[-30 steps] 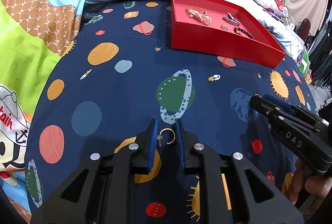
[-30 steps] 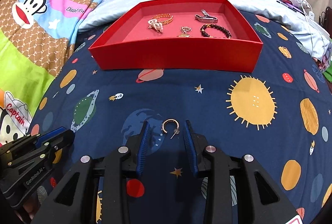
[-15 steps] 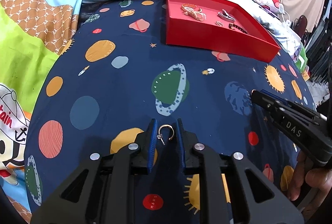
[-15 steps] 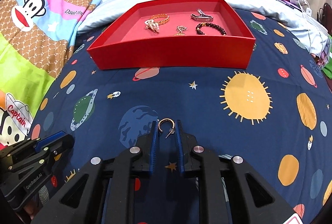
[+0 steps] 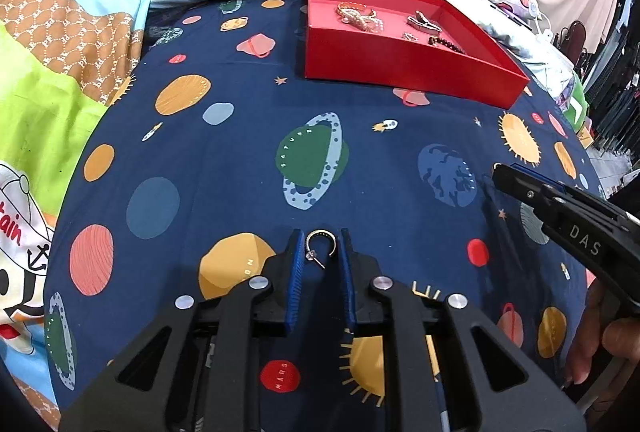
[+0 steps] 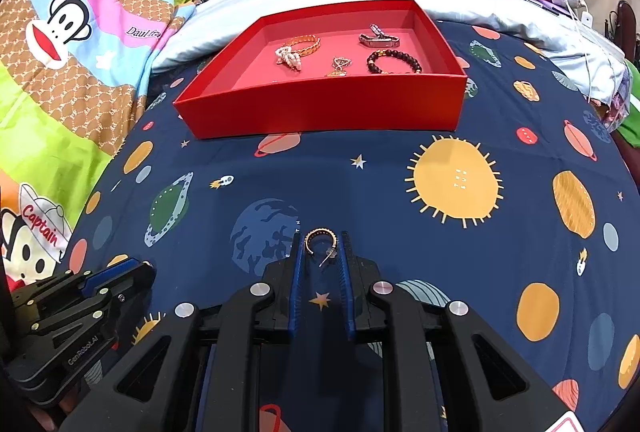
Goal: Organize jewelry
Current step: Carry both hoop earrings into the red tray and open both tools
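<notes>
A navy planet-print bedspread (image 6: 400, 159) carries a red tray (image 6: 320, 111) of jewelry. Nearer than the tray, each gripper, left (image 5: 320, 252) and right (image 6: 320, 248), pinches a hoop earring (image 5: 320, 242) (image 6: 320, 238).

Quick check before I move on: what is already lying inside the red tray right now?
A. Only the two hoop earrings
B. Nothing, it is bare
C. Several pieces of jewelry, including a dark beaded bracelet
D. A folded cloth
C: the right wrist view shows the red tray holding a dark beaded bracelet, a gold bracelet and other small pieces, while a hoop earring sits between the right gripper pads.
</notes>
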`<state>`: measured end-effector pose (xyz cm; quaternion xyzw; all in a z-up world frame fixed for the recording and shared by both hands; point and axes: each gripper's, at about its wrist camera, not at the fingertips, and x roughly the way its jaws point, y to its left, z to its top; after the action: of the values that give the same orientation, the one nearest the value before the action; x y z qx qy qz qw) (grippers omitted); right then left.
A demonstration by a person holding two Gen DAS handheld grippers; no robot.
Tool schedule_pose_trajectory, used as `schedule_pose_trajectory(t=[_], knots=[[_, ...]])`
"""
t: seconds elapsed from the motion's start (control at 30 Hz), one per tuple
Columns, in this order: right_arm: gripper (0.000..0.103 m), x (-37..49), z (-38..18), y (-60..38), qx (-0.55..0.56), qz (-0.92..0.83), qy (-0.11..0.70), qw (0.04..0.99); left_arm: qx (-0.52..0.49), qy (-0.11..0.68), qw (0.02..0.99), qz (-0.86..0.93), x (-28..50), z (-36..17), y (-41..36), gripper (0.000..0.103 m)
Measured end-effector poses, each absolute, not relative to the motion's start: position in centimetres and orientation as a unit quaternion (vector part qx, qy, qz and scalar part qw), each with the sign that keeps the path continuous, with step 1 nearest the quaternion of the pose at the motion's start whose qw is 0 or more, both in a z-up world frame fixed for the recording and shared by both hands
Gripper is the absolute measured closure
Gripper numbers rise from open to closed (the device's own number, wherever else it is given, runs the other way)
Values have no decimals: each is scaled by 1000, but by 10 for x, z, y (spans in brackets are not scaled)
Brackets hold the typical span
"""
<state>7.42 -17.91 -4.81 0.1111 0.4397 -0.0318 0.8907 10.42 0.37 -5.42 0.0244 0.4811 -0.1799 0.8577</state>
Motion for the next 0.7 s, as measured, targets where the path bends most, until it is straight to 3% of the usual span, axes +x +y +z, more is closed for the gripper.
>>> schedule_pose_trajectory(t=[0.4, 0.7], knots=[[88, 60, -20, -186, 122, -29, 413, 902, 5, 464, 862, -206, 103, -28, -4, 87], [88, 69, 23, -198, 114, -24, 369, 922, 2, 401, 890, -218, 134, 22, -25, 87]])
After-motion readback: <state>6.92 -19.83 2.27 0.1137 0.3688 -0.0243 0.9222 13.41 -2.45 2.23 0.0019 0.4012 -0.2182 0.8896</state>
